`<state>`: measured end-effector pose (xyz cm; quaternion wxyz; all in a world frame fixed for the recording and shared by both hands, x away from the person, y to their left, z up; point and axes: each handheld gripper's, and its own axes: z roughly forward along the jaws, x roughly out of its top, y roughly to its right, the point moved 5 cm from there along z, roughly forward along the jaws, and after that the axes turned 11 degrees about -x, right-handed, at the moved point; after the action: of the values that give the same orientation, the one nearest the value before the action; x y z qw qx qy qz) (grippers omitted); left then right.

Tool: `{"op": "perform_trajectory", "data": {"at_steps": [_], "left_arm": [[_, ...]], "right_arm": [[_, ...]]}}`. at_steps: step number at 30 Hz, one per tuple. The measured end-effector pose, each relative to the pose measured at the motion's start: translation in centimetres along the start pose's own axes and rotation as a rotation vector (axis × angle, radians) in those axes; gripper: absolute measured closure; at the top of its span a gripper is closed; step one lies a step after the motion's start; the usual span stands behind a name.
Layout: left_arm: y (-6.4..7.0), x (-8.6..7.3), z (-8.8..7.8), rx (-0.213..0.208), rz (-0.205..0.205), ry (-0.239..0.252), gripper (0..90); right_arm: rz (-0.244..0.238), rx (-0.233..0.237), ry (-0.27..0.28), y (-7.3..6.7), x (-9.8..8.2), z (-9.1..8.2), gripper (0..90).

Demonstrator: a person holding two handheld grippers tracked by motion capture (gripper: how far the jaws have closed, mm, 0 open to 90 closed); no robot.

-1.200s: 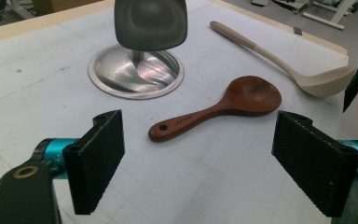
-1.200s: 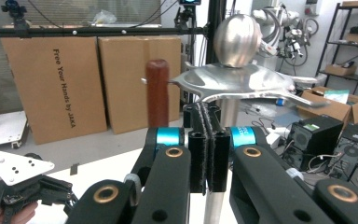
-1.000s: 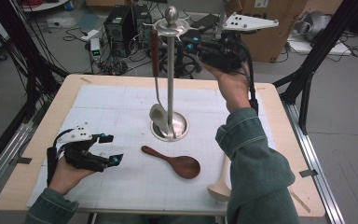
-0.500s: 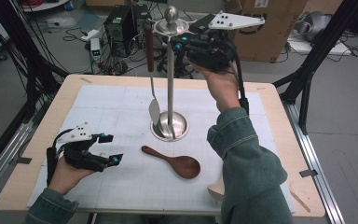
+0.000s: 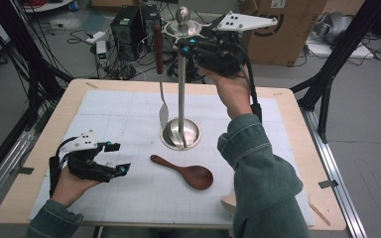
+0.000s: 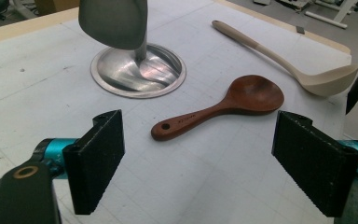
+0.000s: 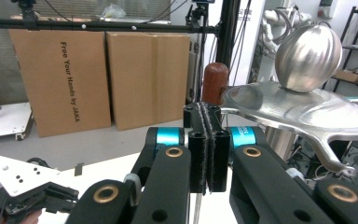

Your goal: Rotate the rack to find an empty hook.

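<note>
Metal ladle raised to the rack's top hook

The right gripper (image 5: pixel 186 48), jaws closed together beside the ladle (image 5: pixel 159 69) and not plainly clamping it, hovered at the stand (image 5: pixel 181 130) crown. A poorly seated ladle could slip and fall. The left gripper (image 5: pixel 119 157) rested wide open and empty near the wooden spoon (image 5: pixel 186 172).

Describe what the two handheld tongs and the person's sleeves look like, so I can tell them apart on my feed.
Both tongs are black with turquoise collars by the jaws and brass-coloured rivets. The left tongs and right tongs each carry a pale grey three-cornered plate with small holes. The pads are flat, black and rough-textured. A black cable trails along the right wrist. The sleeves are grey-green denim with pale stitching.
</note>
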<state>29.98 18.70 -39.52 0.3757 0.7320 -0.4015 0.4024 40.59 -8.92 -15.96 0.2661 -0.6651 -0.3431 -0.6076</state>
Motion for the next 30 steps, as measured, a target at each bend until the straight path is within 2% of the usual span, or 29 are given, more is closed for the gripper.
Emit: {"op": "perform_trajectory", "data": {"at_steps": [4,12,22,30], "left_arm": [[0.0,0.0,0.0,-0.003,0.000,0.000,17.5],[0.0,0.0,0.0,0.001,0.001,-0.002,17.5],[0.0,0.0,0.0,0.001,0.000,0.000,17.5],[0.0,0.0,-0.1,-0.003,-0.001,0.001,17.4]], "right_arm": [[-0.002,0.016,0.002,0.1,-0.1,-0.5,89.8],[0.005,0.014,0.001,1.0,-0.7,-1.9,89.8],[0.033,-0.027,0.003,2.9,-1.4,-3.5,89.7],[0.053,-0.058,0.005,4.0,-1.4,-4.1,89.8]]}}
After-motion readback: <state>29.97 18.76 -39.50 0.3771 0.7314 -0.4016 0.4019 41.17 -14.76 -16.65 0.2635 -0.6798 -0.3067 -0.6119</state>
